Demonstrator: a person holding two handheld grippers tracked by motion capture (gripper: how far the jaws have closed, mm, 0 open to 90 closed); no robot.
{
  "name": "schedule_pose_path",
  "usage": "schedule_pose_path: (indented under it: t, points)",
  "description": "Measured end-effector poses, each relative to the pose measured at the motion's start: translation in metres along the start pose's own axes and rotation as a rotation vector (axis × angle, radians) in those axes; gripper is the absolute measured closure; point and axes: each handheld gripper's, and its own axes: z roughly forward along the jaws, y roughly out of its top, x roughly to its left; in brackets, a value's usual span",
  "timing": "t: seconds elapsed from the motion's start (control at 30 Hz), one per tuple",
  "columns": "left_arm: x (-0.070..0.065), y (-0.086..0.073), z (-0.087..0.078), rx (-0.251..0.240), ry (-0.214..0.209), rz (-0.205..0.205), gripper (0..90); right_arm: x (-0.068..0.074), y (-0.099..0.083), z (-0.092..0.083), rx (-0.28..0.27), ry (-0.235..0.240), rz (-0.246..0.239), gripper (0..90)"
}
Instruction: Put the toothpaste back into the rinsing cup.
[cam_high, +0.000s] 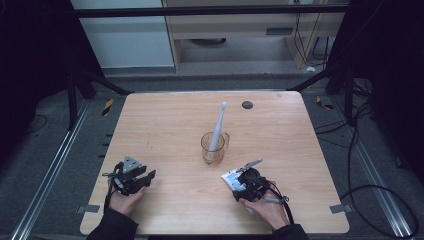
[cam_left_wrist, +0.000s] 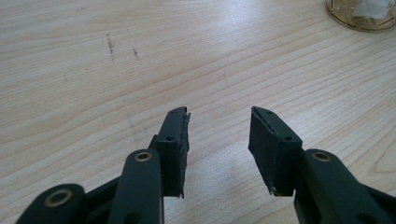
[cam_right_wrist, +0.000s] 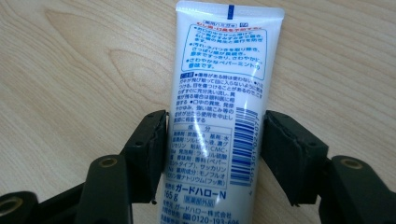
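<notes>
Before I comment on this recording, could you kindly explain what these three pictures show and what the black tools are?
A person sits at a wooden table and holds a hand-operated gripper in each hand; no robot arm is involved. The high view looks down from above. In it the left gripper is at the lower left and the right gripper at the lower right. The other two pictures come from cameras riding on each gripper, looking along its black fingers. On the table stands a clear cup with a toothbrush upright in it. The left gripper is open and empty. The right gripper is closed on a toothpaste tube, touching both of its sides.
</notes>
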Motion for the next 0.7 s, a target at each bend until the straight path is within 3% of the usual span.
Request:
schedule_pose_path:
  t: [0.7]
  points:
    - [-0.001,0.001,0.002,0.01,-0.001,0.003,56.9,0.005,0.017,0.011,0.019,-0.054,-0.043,38.3]
